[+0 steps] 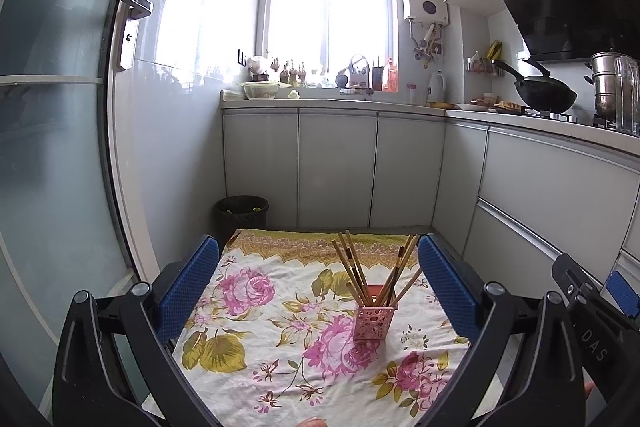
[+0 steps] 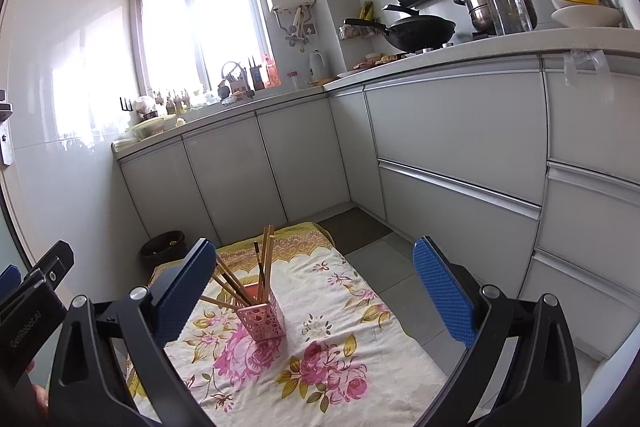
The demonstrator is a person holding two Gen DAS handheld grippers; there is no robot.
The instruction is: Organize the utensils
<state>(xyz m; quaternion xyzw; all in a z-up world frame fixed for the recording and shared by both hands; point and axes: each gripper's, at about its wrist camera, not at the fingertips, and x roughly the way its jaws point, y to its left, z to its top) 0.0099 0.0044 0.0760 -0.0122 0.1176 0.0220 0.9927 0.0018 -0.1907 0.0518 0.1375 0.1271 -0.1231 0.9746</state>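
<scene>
A pink perforated holder (image 1: 374,323) (image 2: 262,319) stands upright on a small table covered by a floral cloth (image 1: 280,307) (image 2: 340,347). Several wooden chopsticks (image 1: 354,271) (image 2: 264,263) stick out of it and fan to both sides. My left gripper (image 1: 318,285) hovers open above the near part of the table, nothing between its blue pads; the holder sits ahead, nearer the right pad. My right gripper (image 2: 316,291) is open too and holds nothing, with the holder just inside its left finger. Each gripper's body shows at the edge of the other's view.
A dark waste bin (image 1: 242,213) (image 2: 163,247) stands on the floor beyond the table's far left corner. Grey cabinets (image 1: 336,167) (image 2: 452,163) line the back and right. A wok (image 1: 546,93) and pots sit on the counter. A glass door (image 1: 52,147) is at the left.
</scene>
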